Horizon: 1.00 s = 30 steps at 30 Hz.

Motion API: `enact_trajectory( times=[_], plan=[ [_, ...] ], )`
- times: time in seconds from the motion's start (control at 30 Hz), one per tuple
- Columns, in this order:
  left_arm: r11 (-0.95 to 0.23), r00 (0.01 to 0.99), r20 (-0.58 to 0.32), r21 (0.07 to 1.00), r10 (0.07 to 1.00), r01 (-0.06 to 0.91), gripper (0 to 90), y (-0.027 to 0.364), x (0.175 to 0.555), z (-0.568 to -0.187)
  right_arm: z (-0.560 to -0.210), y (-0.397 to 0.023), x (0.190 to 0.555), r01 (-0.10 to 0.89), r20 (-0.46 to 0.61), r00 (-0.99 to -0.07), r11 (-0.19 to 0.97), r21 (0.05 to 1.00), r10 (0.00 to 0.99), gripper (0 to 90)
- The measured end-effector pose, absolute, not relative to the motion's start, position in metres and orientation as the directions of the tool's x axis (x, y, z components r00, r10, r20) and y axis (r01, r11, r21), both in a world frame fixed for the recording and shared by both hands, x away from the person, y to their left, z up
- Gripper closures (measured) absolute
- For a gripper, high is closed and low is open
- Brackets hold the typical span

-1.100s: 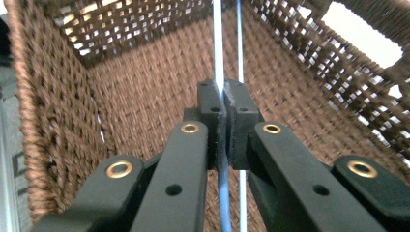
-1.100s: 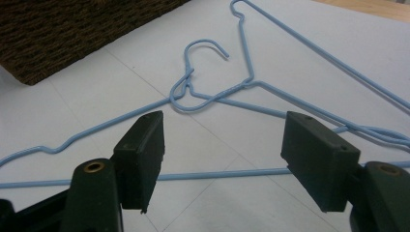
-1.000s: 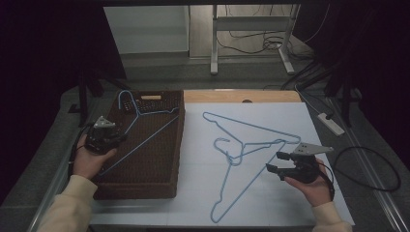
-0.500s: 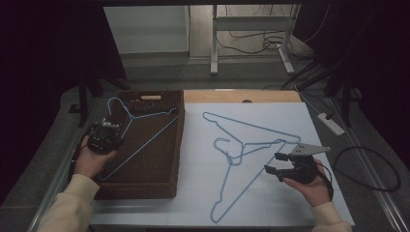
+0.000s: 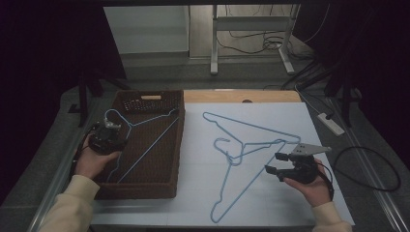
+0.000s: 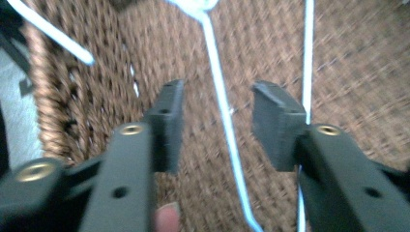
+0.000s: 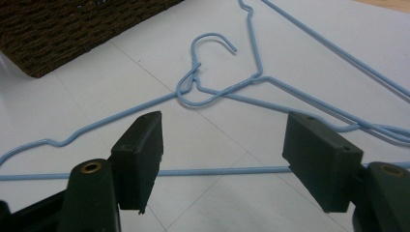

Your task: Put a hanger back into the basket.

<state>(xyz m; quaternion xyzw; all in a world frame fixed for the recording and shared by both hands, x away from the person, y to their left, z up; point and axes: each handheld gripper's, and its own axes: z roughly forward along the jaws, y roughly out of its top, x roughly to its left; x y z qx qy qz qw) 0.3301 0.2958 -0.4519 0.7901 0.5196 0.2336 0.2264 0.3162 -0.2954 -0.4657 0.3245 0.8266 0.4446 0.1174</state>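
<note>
Blue wire hanger [image 5: 145,140] laid flat in wicker basket [image 5: 145,191], left of frame, hook toward upper left corner. Left gripper [image 6: 217,121] jaws just opened, straddling hanger wire without pressing: released, judged a deliberate drop-off. Basket walls close on all sides; exit upward only. Right gripper [image 5: 276,163] open, empty, beside two tangled hangers [image 5: 251,145] on white sheet [image 5: 319,121]; free room at lower right.

White table [image 5: 270,203] bears wicker basket [image 5: 164,159], blue hangers [image 5: 251,145].
</note>
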Motion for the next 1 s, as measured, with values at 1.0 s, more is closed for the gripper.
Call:
enact_trajectory(
  times=[1.0],
  plan=[
    [-0.248, 0.616, -0.082, 0.868, 0.783, 0.431, 35.3, 0.235, 0.25, -0.429, -0.466, -0.298, 0.313, 0.429, 0.094, -0.759, 0.387, 0.816, 0.644, 31.1]
  ],
)
